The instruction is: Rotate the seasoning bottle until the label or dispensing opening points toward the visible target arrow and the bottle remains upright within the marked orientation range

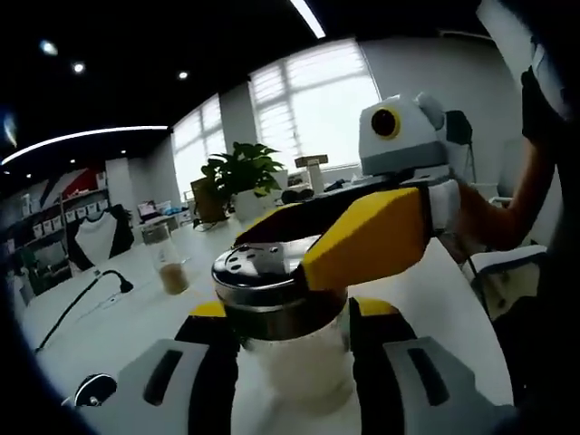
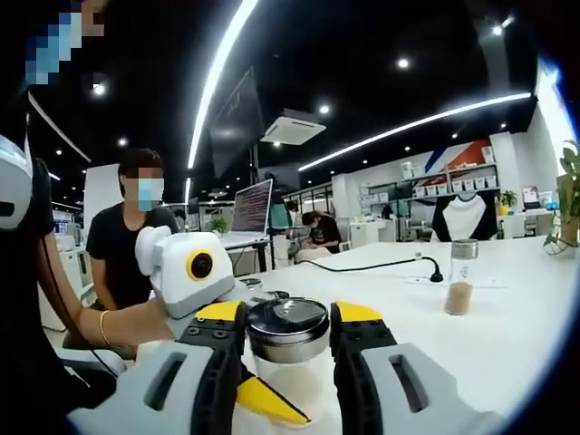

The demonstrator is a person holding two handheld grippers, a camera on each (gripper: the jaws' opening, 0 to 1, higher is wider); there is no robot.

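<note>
Left hand-held gripper (image 1: pixel 290 340) clamps bottle (image 1: pixel 288 344) steady | right hand-held gripper (image 2: pixel 288 340) closed on cap (image 2: pixel 287 328) to turn it

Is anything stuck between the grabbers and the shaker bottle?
Nothing visible. In the left gripper view the left gripper flanks the glass seasoning bottle with the perforated steel cap, with the right gripper at the cap. In the right gripper view that gripper brackets the cap. No target arrow is visible.
</note>
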